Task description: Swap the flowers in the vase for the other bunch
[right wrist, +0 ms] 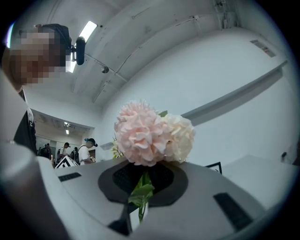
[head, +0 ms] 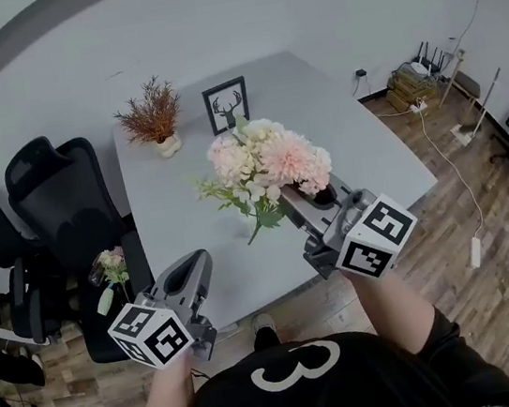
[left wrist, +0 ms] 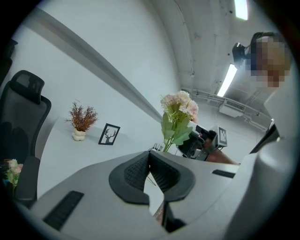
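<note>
Right gripper [right wrist: 140, 182]: jaws clamped on the green stems of the pink-and-cream bunch [head: 266, 163], blooms up. In the head view the bunch sits at centre, over the near half of the grey table [head: 367, 133]. The low grip on the stems likely keeps the heads from being crushed.

Left gripper [left wrist: 150, 172]: jaws together, nothing between them. It hangs at 7 o'clock off the table's near edge, probably free for the next pick.

Other bunch [head: 110, 267]: small and pinkish, on the seat of the black chair [head: 65, 202] at 8 o'clock, well apart from both grippers.

Vase: not made out, possibly hidden under the held blooms.

On the table's far side: dried plant [head: 152, 116] at 11 o'clock, deer picture [head: 226, 105] at 12.
</note>
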The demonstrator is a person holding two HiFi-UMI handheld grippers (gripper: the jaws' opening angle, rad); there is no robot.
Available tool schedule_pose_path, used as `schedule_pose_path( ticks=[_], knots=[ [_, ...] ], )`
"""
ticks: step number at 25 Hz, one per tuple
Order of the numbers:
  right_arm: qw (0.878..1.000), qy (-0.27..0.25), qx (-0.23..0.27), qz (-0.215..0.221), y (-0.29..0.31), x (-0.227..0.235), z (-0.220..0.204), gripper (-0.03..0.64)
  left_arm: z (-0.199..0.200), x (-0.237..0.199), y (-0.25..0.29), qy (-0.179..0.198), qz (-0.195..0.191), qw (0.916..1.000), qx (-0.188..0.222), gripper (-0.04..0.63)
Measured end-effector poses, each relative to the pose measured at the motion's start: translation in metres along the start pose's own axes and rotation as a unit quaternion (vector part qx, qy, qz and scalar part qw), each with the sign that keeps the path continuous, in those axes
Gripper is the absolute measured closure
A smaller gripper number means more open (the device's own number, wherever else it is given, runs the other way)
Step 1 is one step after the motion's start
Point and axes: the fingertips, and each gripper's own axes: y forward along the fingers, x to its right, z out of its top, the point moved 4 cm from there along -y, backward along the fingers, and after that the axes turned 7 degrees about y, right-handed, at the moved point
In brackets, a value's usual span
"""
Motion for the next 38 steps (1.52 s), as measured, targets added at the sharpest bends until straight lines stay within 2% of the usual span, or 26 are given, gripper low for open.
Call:
schedule_pose_path(
  ticks=[4, 9, 14, 18, 21, 25, 31, 38],
  knots=[
    [1.000, 0.007, -0.006, 0.005, -0.030, -0.020, -0.002, 0.584, -0.007, 0.035, -0.019, 0.011, 0.004, 0.9999, 0.008, 0.584],
    [0.999, 0.028, -0.018, 0.032, -0.046, -0.051, -0.015, 0.584, -0.018, 0.064, -0.057, 0.004, 0.036, 0.9992, 0.016, 0.584],
    [0.997, 0.045, -0.038, 0.053, -0.034, -0.077, -0.034, 0.584, -0.024, 0.067, -0.092, 0.008, 0.058, 0.9983, 0.003, 0.584],
    [0.996, 0.052, -0.058, 0.052, -0.020, -0.083, -0.051, 0.585, -0.026, 0.057, -0.105, -0.003, 0.067, 0.9977, 0.004, 0.584],
    [0.994, 0.051, -0.079, 0.047, 0.006, -0.082, -0.063, 0.584, -0.025, 0.034, -0.108, -0.008, 0.062, 0.9980, 0.006, 0.584],
    [0.993, 0.048, -0.104, 0.036, 0.057, -0.078, -0.079, 0.584, -0.023, -0.017, -0.106, -0.036, 0.050, 0.9981, 0.001, 0.584],
    [0.990, 0.046, -0.129, 0.023, 0.068, -0.063, -0.100, 0.584, -0.029, -0.036, -0.094, -0.035, 0.042, 0.9985, 0.003, 0.584],
    [0.977, 0.060, -0.205, 0.004, 0.157, -0.041, -0.155, 0.584, -0.017, -0.124, -0.090, -0.066, 0.037, 0.9969, -0.021, 0.584]
  ],
)
